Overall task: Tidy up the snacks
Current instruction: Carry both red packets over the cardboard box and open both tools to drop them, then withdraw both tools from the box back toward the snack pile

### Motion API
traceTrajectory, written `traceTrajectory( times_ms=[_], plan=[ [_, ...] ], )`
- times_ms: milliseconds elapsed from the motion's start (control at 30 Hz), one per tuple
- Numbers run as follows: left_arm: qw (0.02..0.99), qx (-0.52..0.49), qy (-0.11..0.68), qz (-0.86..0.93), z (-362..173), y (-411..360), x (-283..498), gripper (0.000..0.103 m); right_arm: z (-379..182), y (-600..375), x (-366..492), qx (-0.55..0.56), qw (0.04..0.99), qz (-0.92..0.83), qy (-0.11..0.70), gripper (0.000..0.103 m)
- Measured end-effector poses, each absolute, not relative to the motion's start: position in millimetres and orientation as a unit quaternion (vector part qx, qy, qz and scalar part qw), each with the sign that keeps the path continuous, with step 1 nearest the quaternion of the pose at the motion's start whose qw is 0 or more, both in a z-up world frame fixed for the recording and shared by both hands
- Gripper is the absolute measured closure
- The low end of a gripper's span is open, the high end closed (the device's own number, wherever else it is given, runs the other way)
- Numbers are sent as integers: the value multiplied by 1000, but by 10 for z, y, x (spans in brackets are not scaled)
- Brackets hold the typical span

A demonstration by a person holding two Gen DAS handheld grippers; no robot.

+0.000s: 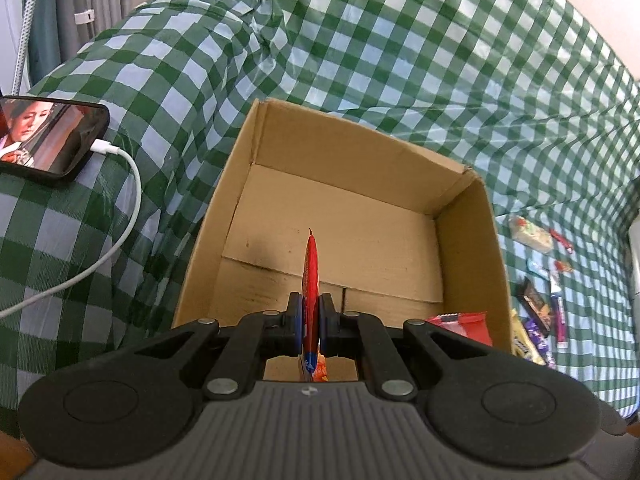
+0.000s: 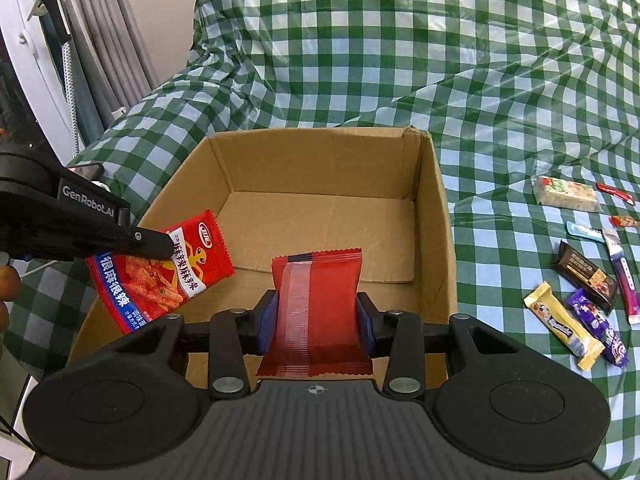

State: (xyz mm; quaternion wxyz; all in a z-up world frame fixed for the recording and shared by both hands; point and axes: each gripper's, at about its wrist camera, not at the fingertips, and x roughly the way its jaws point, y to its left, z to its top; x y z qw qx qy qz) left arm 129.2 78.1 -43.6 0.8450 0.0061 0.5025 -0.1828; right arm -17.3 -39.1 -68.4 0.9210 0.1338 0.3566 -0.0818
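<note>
left gripper (image 1: 310, 316) closed tight on a flat red spicy snack packet (image 1: 311, 280), seen edge-on in the left wrist view, above the open cardboard box (image 1: 468, 248). in the right wrist view the same packet (image 2: 160, 268) held by one edge over the left side of the box (image 2: 434, 216), face with printed characters turned up. right gripper (image 2: 316, 316) closed about halfway on a plain red pouch (image 2: 320, 304), pads pressing both sides, pouch upright over the near part of the box. box floor bare. on the green checked cloth (image 2: 400, 60) to the right of the box, loose snacks (image 2: 580, 300) scattered: a dark bar, a purple bar, a yellow bar, a pale packet and small sachets. at far left a phone (image 1: 52, 140) with a lit screen, a white cable (image 1: 120, 200) plugged in.
</note>
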Motion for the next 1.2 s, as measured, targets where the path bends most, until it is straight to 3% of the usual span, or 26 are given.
traceTrajectory(
  times_ms=[200,233,267,300,333,500,700,1200],
  plan=[
    [845,36,503,-178,-549,708,1353,94,-738,-408,-77,131,922,-90,354,57],
    [848,40,498,-175,-533,720,1341,86,-736,-412,-76,132,923,-92,351,53],
    [853,44,491,-174,-502,738,1321,55,-724,-414,-85,132,924,-91,347,38],
    [858,49,481,-171,-455,765,1283,34,-705,-415,-104,130,925,-91,344,19],
    [864,53,473,-164,-403,794,1238,0,-675,-407,-141,126,928,-96,337,13],
    [879,54,446,-161,-161,1095,791,0,-522,-327,-440,106,932,-99,333,6],
    [877,61,457,-137,-91,1418,140,0,-406,-79,-1042,127,922,-110,348,4],
    [903,64,406,-125,227,1730,-783,0,29,319,-1976,90,949,-109,281,1]
  ],
)
